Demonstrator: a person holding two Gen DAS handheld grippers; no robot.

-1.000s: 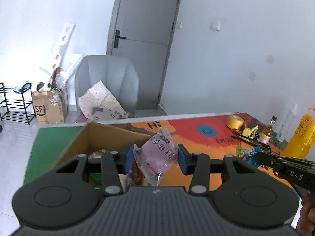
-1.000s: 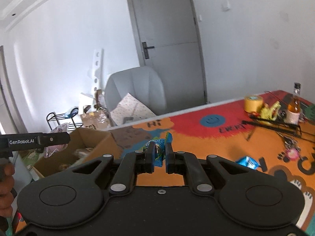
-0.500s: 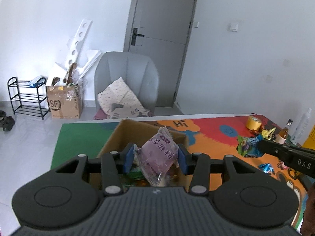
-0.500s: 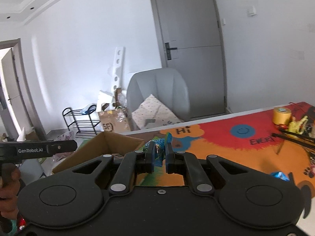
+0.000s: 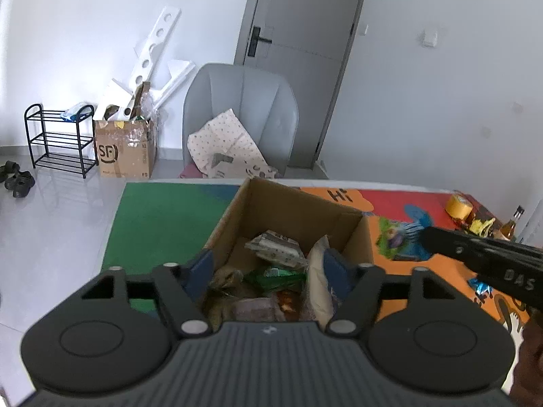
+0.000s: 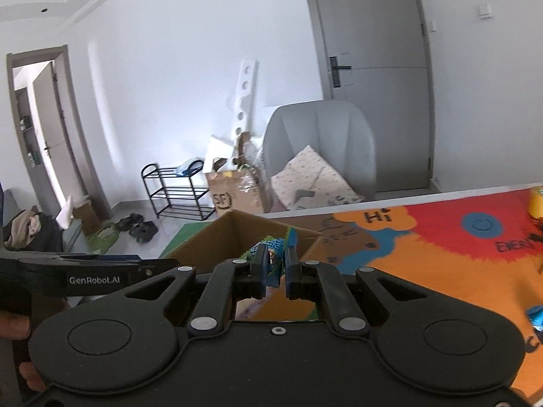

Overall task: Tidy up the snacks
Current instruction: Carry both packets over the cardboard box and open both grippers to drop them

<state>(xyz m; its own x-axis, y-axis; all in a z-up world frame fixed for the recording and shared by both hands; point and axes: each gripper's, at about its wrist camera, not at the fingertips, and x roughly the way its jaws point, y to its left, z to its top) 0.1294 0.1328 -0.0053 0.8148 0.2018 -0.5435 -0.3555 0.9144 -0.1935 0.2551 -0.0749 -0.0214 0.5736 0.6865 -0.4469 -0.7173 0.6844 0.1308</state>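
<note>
**Inspector:** Brown open-topped cardboard box [image 5: 295, 213] stands on the colourful printed table mat [image 5: 163, 213], snack packets heaped inside. Left gripper [image 5: 268, 271] hangs over the box with its jaws apart and nothing between them.

**Assistant:** And the right gripper [image 6: 275, 264]?

**Inspector:** Jaws clamped on a small green-and-blue foil snack packet [image 6: 271, 254], near the box's right wall. My recommendation: carry it clear over the rim, centre it above the heap, lower, then release. A small blue wrapper [image 5: 480, 286] lies loose on the mat, far right.
</note>
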